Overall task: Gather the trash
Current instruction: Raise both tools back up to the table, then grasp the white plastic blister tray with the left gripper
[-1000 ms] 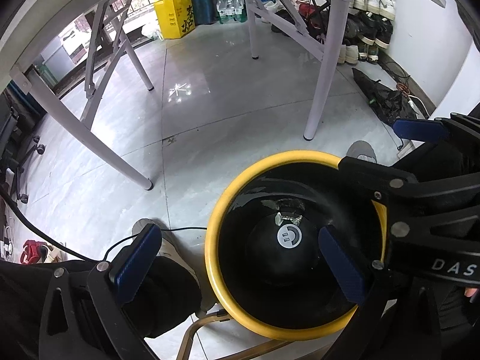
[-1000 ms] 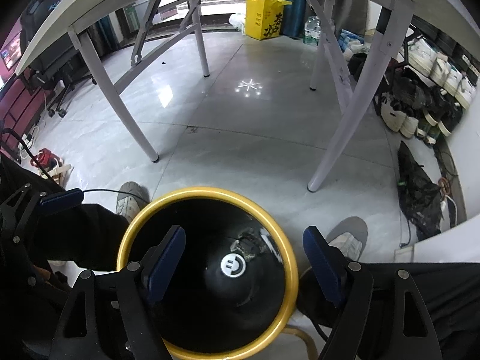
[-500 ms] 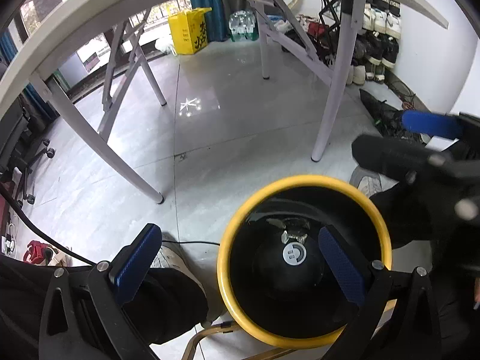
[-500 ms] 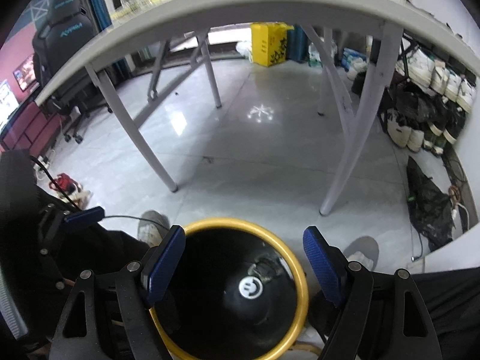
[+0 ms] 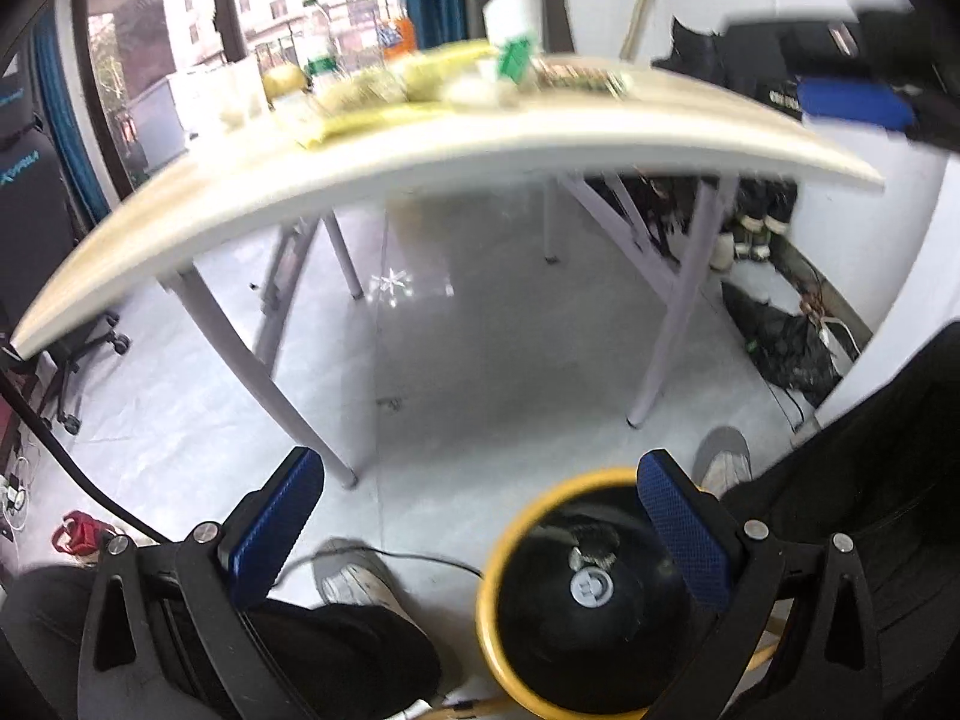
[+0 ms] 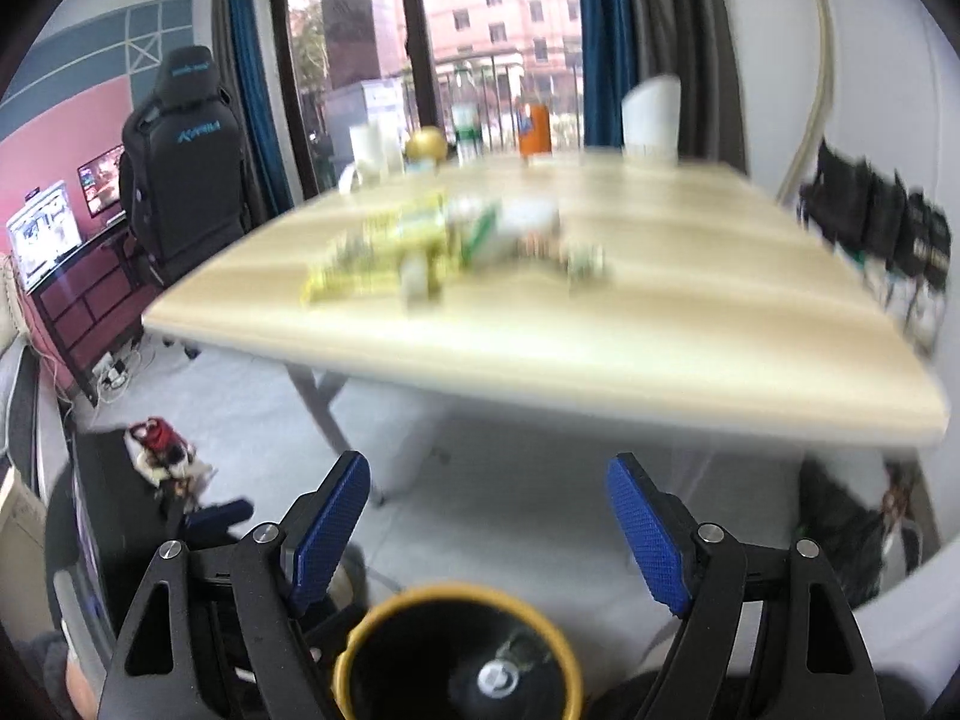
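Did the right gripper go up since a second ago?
Yes. The right gripper rose: the yellow-rimmed bin sank to the frame's bottom, and the table top now shows instead of its underside.

My pads (image 6: 329,531) are showing knurled blue rubber on matt black plastic arms. At lower centre, the bin (image 5: 498,648) is looking glossy black inside a yellow rim. The floor (image 5: 480,372) is gleaming like polished tile; the tabletop (image 6: 690,312) is looking like pale wood.
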Available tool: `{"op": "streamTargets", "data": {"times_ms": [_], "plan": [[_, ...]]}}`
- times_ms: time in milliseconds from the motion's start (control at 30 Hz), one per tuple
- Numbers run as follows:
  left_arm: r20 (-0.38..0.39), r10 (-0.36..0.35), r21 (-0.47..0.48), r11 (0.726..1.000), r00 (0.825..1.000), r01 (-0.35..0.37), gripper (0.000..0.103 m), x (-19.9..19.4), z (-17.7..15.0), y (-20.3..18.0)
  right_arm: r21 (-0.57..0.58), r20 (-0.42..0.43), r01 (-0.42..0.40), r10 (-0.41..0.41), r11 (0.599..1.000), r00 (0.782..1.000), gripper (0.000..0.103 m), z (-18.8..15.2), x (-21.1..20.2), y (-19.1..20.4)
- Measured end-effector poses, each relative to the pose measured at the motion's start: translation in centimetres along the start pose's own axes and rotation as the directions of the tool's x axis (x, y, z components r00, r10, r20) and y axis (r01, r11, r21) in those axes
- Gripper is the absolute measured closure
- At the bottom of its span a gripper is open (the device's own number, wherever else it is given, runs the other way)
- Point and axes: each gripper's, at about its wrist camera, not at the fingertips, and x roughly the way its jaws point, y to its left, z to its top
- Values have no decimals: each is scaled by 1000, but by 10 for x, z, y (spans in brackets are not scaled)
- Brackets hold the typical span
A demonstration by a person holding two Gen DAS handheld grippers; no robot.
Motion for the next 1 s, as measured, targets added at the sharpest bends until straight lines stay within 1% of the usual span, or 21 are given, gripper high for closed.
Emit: {"op": "streamTargets", "data": {"times_ms": [67,100,233,300,400,467,533,600,700,900,1000], "plan": [[26,20,-8,1000,999,-19,1,-5,10,10,-24,30,6,-5,1000,1000,20,27,-3,4],[38,26,-14,1000,999,-26,1,-8,15,14,-40,48,5,-3,999,999,18,44,-4,8],[90,54,-39,998,995,-50,1,-17,35,29,-73,80,-6,12,997,997,12,91,0,20],[113,65,-47,997,991,-60,1,-19,47,37,-93,72,-11,18,996,997,7,111,10,28],[142,79,-68,995,987,-70,1,-19,62,46,-125,33,-28,32,992,999,5,132,29,38],[155,85,-82,994,984,-73,1,-17,71,53,-140,-1,-32,32,990,999,2,140,47,43],[161,96,-92,992,982,-81,1,-14,78,58,-149,-41,-31,25,988,999,2,145,68,45],[154,102,-98,991,983,-87,1,-8,82,63,-145,-83,-31,19,989,996,2,150,94,46],[141,108,-107,990,984,-93,1,2,84,70,-133,-142,-39,19,990,990,2,151,121,43],[120,116,-108,989,986,-104,1,10,81,76,-101,-215,-35,13,994,976,3,148,160,38],[115,120,-107,988,986,-108,1,10,79,77,-84,-233,-39,18,996,972,3,148,170,36]]}}
